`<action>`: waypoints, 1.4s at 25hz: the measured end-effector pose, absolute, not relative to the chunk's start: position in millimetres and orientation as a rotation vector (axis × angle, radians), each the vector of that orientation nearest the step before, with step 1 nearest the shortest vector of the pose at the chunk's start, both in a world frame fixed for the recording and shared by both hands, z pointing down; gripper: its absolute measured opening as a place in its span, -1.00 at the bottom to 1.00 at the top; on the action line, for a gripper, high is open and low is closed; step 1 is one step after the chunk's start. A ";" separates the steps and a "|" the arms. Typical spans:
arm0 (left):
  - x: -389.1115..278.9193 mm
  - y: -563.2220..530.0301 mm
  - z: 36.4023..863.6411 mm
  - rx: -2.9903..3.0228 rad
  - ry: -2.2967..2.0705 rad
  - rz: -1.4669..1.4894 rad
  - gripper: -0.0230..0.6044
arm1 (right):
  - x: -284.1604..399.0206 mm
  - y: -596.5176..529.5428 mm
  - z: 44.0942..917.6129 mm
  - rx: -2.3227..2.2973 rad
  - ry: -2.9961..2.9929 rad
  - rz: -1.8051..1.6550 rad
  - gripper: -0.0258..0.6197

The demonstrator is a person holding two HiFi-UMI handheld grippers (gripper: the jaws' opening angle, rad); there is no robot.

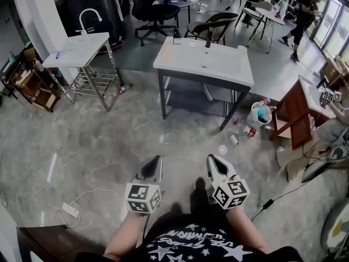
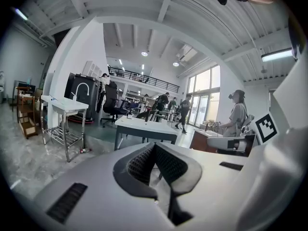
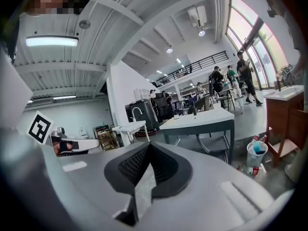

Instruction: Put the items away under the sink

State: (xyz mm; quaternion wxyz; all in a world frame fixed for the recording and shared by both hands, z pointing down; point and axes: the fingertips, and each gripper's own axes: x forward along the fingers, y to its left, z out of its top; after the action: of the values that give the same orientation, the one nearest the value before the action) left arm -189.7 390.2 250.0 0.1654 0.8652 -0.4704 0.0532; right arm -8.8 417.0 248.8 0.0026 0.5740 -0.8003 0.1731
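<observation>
Well ahead of right tool (image 1: 212, 160) (closed): bottles (image 1: 249, 130)

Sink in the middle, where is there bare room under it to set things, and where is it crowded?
The shelf under the sink looks bare, bordered by its dark legs. The floor before it is open too. Crowded: beside the right front leg, where the bucket and bottles sit.
</observation>
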 end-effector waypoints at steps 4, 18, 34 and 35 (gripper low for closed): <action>-184.9 384.2 261.5 2.452 -1.326 0.168 -0.90 | 0.5 400.0 257.3 1.830 -2.496 0.601 -0.91; -165.6 249.4 271.0 2.416 -1.445 0.211 -0.90 | 16.8 231.8 269.8 1.696 -2.575 0.649 -0.91; -128.3 101.7 250.8 2.407 -1.563 0.254 -0.90 | 45.2 62.8 263.3 1.574 -2.672 0.688 -0.91; -129.3 95.6 249.7 2.399 -1.574 0.247 -0.90 | 44.2 55.5 263.9 1.567 -2.676 0.695 -0.91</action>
State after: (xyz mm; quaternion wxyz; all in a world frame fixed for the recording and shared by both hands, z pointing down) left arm -129.3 95.6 249.7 0.1305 0.8259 -0.5418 0.0849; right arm 44.2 55.5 263.9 -0.0179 0.4930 -0.8419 0.2187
